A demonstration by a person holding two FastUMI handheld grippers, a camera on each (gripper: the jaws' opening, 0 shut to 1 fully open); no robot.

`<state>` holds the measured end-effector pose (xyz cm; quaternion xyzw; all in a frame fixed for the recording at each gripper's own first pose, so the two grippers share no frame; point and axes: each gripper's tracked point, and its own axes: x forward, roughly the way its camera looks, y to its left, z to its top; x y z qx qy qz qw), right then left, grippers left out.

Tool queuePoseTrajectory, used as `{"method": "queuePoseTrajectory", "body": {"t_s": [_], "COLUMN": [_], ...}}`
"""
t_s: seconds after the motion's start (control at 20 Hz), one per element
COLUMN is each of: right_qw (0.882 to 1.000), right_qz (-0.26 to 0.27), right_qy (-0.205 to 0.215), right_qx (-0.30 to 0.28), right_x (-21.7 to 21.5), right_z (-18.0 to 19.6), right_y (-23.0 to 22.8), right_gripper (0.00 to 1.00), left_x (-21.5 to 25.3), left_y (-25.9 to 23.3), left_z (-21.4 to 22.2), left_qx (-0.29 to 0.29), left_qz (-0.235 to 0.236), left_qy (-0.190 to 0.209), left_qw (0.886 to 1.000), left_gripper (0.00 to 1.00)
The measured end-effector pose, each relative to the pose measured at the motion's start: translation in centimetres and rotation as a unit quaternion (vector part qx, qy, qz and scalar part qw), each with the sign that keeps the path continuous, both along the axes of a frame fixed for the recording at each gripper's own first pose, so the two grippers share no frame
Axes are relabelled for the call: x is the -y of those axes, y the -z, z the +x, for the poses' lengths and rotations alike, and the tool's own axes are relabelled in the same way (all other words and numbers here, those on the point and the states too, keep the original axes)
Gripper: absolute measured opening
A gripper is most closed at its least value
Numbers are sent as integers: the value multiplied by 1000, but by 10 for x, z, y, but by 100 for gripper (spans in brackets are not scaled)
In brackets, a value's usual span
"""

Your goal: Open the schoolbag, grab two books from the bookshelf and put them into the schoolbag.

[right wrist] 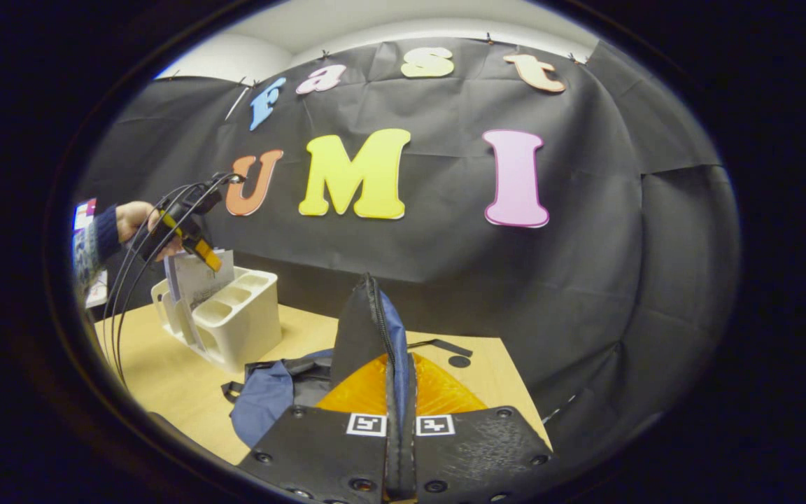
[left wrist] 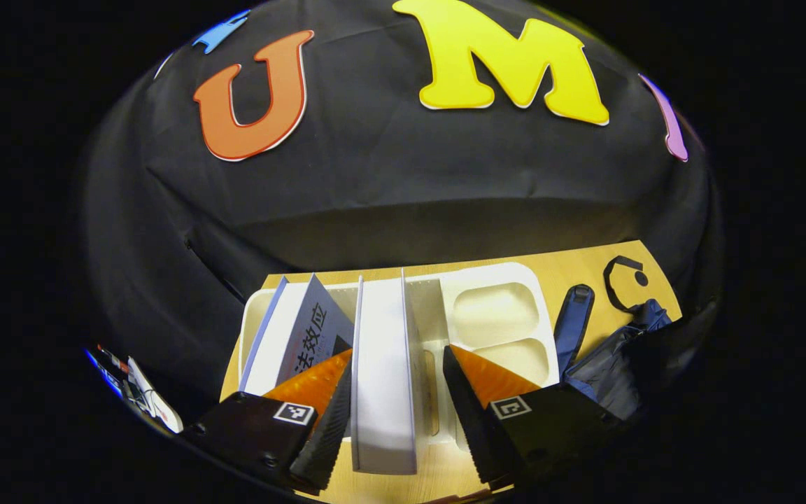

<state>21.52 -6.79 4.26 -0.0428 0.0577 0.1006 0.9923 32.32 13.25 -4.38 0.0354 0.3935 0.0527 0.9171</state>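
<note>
Left claw (left wrist: 392, 413) apart, straddling white book (left wrist: 383, 378) in bookshelf (left wrist: 494, 308) on desk (left wrist: 578, 269). Right claw (right wrist: 400, 434) clamped on schoolbag (right wrist: 270, 392) flap, holding it up. Risk: book slips, snags divider; shelf tips; flap drops.

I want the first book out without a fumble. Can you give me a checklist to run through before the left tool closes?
1. White book sits between the left tool fingers: ok.
2. Left tool open, not yet pressing the book: ok.
3. Book stands upright in the white bookshelf: ok.
4. Neighbouring tilted book is clear of the fingers: not ok, it leans right behind the left finger.
5. Right tool shut on the schoolbag flap, holding it up: ok.
6. Schoolbag opening wide enough for a book: cannot tell.
</note>
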Motion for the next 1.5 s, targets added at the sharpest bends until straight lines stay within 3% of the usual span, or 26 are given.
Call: {"method": "queuePoseTrajectory", "body": {"t_s": [0.05,0.15,0.25,0.3,0.35,0.4,0.7,0.95,1.5], "right_qw": [1000,1000,1000,1000,1000,1000,1000,1000,999], "right_qz": [-1,-2,-3,-1,-1,-3,2,-10,10], "right_qy": [-2,-5,-4,-5,-5,-6,-5,8,20], "right_qx": [-1,1,3,1,-1,-1,-18,-17,-37], "right_x": [-2,-2,-1,-1,-2,-2,-4,-4,-14], "right_z": [0,-2,-2,-3,-4,-5,-6,-3,6], "right_y": [1,0,0,0,2,2,12,18,33], "right_gripper": [4,1,1,1,1,1,1,1,1], "left_x": [2,10,13,10,10,12,10,4,-5], "left_y": [4,5,17,18,18,18,18,2,-30], "left_z": [-1,5,1,0,0,0,-11,-38,-140], "left_qx": [-15,-14,-39,-46,-53,-54,-64,-36,22], "left_qz": [0,-16,-29,-24,-21,-20,-13,1,-120], "left_qy": [8,32,37,32,35,39,12,-8,-47], "left_qw": [1000,999,998,998,998,998,998,999,991], "left_gripper": [72,66,54,54,43,48,46,45,45]}}
